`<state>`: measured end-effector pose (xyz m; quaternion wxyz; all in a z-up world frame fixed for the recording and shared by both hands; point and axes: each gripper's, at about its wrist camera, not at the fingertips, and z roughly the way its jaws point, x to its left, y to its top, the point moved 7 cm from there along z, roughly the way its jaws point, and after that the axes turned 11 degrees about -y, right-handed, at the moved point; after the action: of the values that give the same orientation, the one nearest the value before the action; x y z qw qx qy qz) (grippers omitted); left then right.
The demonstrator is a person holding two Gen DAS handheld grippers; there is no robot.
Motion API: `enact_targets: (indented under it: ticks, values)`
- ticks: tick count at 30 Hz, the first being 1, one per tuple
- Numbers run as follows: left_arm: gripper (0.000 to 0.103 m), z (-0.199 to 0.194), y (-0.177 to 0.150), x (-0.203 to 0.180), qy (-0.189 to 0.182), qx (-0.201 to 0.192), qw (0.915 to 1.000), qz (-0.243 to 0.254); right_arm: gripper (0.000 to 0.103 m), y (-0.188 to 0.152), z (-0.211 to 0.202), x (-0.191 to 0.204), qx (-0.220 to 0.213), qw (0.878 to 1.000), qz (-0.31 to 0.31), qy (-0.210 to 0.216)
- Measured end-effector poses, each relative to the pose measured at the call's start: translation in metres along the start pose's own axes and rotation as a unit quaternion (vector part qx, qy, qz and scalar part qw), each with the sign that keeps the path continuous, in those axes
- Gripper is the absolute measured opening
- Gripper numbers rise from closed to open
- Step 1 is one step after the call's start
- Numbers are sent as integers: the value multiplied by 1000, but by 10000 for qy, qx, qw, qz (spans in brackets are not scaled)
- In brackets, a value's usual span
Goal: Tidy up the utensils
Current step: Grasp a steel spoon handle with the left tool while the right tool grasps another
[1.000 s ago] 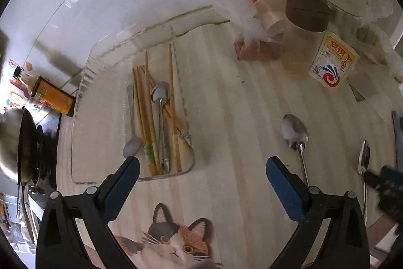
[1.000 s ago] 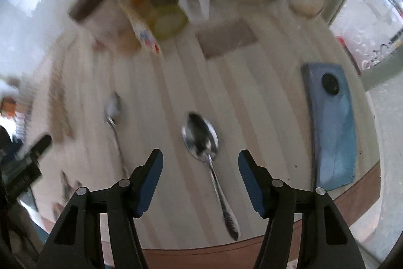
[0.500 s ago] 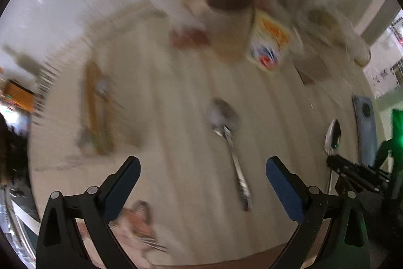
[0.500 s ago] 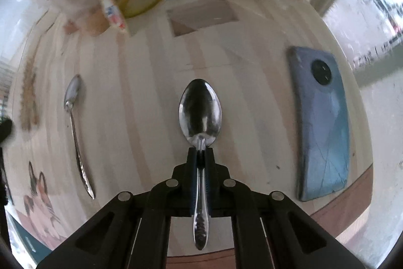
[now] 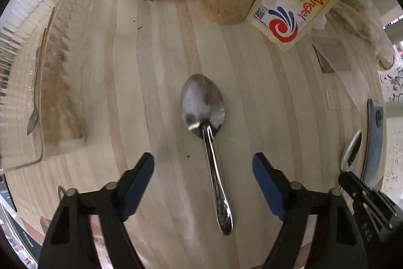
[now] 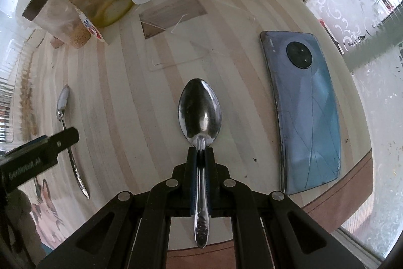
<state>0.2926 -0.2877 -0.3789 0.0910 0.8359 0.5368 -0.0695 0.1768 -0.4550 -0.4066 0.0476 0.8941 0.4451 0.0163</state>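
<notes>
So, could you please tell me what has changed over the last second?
The right gripper closed on the neck of the shiny metal spoon beside the blue phone. The left gripper came down over the other metal spoon, jaws closing, not yet touching. Both spoons stayed on the pale wooden table.

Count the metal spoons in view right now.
3. One steel spoon lies between the left tongs, which are closing. One is clamped in the right tongs. One lies in the clear tray; others may hide there.
</notes>
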Motion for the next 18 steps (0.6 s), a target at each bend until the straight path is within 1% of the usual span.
enact_targets:
  ticks: [1, 2, 4, 9, 11, 14, 15, 16, 18]
  values:
    - [69, 1, 1, 0, -12, 25, 10000, -14, 6, 2, 2, 4, 11, 10000, -8, 2]
    - [68, 2, 2, 0, -31, 40, 10000, -38, 6, 4, 2, 3, 19, 10000, -2, 7]
    - [59, 4, 8, 0, -29, 51, 10000, -27, 6, 8, 2, 2, 35, 10000, 6, 8]
    - [58, 8, 15, 0, 14, 27, 10000, -4, 6, 10, 2, 3, 57, 10000, 22, 7]
    - [56, 8, 19, 2, 26, 16, 10000, 3, 6, 10, 2, 2, 65, 10000, 35, 9]
    - [44, 4, 25, 0, 93, -23, 9999, 35, 6, 11, 3, 3, 69, 10000, 34, 4]
    - [34, 3, 28, 1, 102, -55, 9999, 54, 6, 10, 2, 3, 68, 10000, 37, 0]
    - [19, 1, 32, 2, 101, -83, 9999, 66, 6, 10, 2, 3, 65, 10000, 39, -8]
    - [13, -2, 38, 4, 112, -66, 9999, 83, 6, 10, 3, 3, 55, 10000, 23, -31]
